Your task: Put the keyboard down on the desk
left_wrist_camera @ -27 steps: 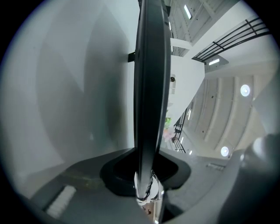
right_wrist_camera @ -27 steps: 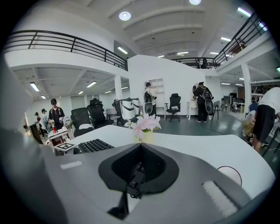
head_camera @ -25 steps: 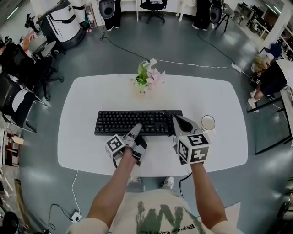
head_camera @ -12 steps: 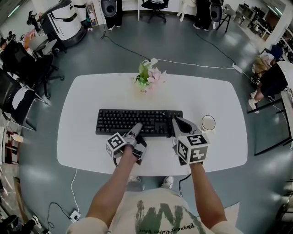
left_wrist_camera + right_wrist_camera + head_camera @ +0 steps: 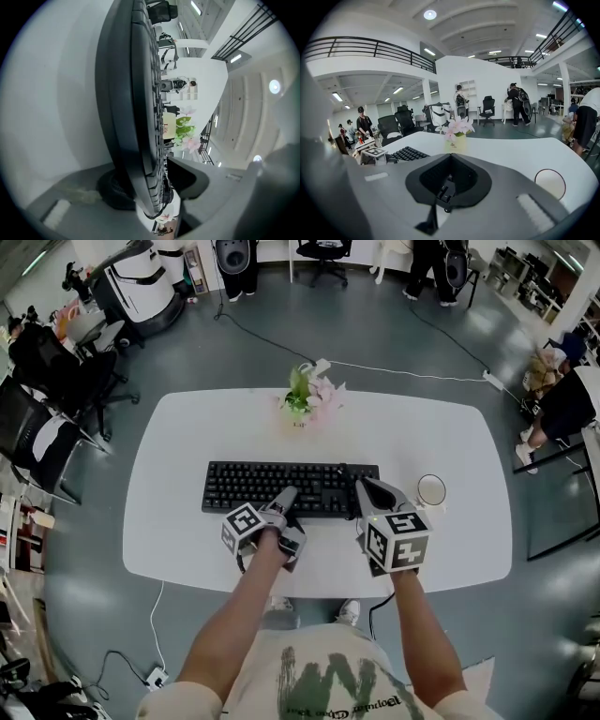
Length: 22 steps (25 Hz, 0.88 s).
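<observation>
A black keyboard [image 5: 262, 486] lies flat on the white desk [image 5: 187, 540]. My left gripper [image 5: 286, 500] is at its near edge, turned on its side. In the left gripper view that edge [image 5: 136, 93] runs between the jaws of my left gripper [image 5: 150, 187], which have just been opening. It rests against one round pad [image 5: 110, 190], and a slim gap shows beside the other finger [image 5: 192, 180]. My right gripper [image 5: 363, 487] sits with its tip over the keyboard's right end. In its own view my right gripper [image 5: 440, 192] has jaws that meet, and the keys [image 5: 405, 153] lie to the left.
A vase of pink flowers [image 5: 309, 399] stands at the desk's far middle. A white cup [image 5: 431, 489] sits just right of the keyboard. Office chairs [image 5: 37, 427] crowd the left side and a person [image 5: 562, 390] is at far right. Cables run over the floor.
Both hands and the keyboard have stayed about where they were. The whole head view has only shifted slightly.
</observation>
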Each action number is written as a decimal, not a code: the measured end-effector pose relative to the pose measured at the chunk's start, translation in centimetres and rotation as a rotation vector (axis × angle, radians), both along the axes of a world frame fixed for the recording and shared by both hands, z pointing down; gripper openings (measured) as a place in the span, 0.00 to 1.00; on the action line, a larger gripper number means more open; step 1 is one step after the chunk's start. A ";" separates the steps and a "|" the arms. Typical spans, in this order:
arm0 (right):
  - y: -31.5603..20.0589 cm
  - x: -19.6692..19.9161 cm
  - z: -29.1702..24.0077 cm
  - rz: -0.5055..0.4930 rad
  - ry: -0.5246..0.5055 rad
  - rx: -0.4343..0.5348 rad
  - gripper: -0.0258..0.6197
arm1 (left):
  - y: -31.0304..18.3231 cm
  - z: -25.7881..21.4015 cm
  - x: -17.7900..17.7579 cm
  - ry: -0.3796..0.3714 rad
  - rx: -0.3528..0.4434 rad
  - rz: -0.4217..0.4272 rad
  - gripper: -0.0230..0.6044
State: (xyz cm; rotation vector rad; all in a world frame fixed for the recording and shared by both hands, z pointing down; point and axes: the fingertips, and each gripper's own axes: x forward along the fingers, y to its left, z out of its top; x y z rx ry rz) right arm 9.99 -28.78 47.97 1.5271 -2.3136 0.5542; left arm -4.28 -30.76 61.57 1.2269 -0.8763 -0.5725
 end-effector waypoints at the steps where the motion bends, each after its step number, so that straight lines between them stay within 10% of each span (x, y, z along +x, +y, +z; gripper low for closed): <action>1: 0.0 0.0 0.0 -0.001 -0.003 0.001 0.04 | -0.1 0.0 0.1 0.002 -0.012 0.001 0.34; 22: 0.6 0.0 0.0 -0.056 -0.032 0.006 0.04 | -0.3 -0.3 0.1 -0.029 -0.271 -0.029 0.68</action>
